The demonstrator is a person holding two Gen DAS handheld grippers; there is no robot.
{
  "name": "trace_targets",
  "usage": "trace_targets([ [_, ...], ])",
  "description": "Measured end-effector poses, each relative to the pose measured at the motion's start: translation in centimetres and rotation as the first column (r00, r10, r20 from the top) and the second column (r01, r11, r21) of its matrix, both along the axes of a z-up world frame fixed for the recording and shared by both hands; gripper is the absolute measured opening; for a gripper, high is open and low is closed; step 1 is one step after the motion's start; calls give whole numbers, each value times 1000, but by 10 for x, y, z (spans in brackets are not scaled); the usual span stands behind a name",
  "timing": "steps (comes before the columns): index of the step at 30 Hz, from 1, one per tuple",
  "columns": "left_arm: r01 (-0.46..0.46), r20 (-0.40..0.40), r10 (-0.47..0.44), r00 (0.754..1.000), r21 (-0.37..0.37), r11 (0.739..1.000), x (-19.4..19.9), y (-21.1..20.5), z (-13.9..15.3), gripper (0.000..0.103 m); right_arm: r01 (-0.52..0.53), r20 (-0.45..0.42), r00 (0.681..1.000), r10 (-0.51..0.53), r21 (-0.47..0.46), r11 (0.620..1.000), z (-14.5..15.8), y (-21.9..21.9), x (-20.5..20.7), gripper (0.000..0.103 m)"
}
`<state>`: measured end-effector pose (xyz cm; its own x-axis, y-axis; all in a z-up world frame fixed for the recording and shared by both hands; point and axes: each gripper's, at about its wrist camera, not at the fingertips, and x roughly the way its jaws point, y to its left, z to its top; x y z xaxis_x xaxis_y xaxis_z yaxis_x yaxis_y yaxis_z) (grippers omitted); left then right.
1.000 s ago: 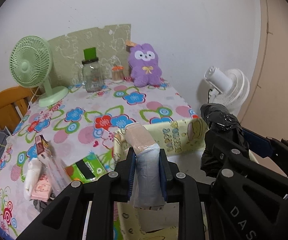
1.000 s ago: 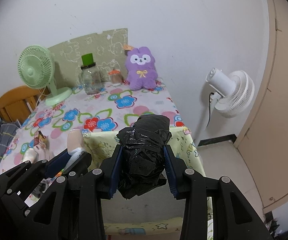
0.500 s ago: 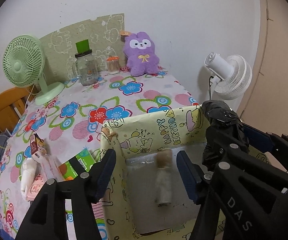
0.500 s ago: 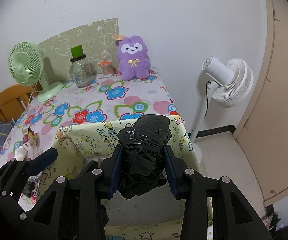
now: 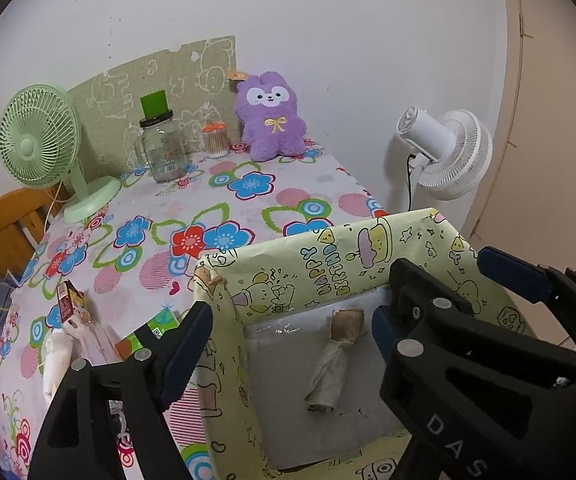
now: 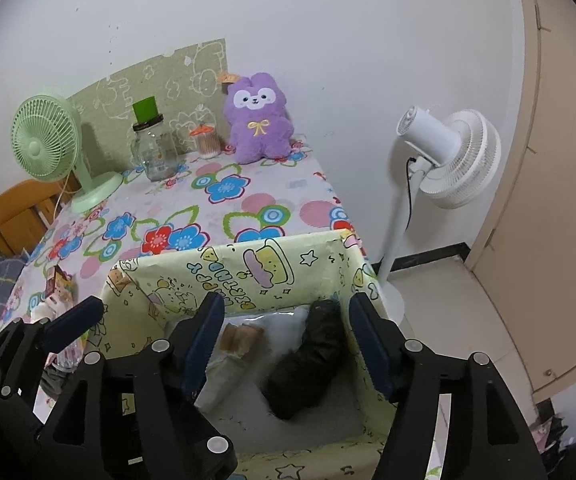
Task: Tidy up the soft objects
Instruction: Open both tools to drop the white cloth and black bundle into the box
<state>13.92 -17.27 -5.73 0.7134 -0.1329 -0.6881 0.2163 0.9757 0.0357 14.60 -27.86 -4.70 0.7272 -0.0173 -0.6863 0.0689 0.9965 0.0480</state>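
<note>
Beige roll point(image 5: 334, 360) and black roll point(image 6: 312, 360) both lie on the white floor of the box point(image 5: 328, 276), side by side, beige on the left, black by the right wall. Left gripper point(image 5: 288, 344) has jaws apart, just been opening, nothing between them; the beige roll lies below. Right gripper point(image 6: 284, 344) likewise apart, just opened, black roll dropped beneath, not pressed. Step in hand: release into the box, seemingly done for both. Next move likely calls for lifting both grippers clear and reaching for another soft item, perhaps the plush point(image 5: 272, 120) at the back of the surface point(image 5: 248, 200).
</note>
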Motion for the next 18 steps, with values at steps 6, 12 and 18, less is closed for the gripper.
trace_targets([
  [6, -1, 23, 1, 1000, -7, 1000, -9, 8, 10, 86, -9, 22, 1000, 10, -15, 1000, 12, 8, -9, 75],
  [12, 6, 72, -5, 997, -15, 1000, -22, 18, 26, 90, -7, 62, 998, 7, -1, 1000, 27, 17, -22, 82],
  [18, 12, 92, -9, 996, -35, 999, -33, 28, 37, 94, -14, 93, 996, 15, -16, 1000, 43, 29, -34, 84],
])
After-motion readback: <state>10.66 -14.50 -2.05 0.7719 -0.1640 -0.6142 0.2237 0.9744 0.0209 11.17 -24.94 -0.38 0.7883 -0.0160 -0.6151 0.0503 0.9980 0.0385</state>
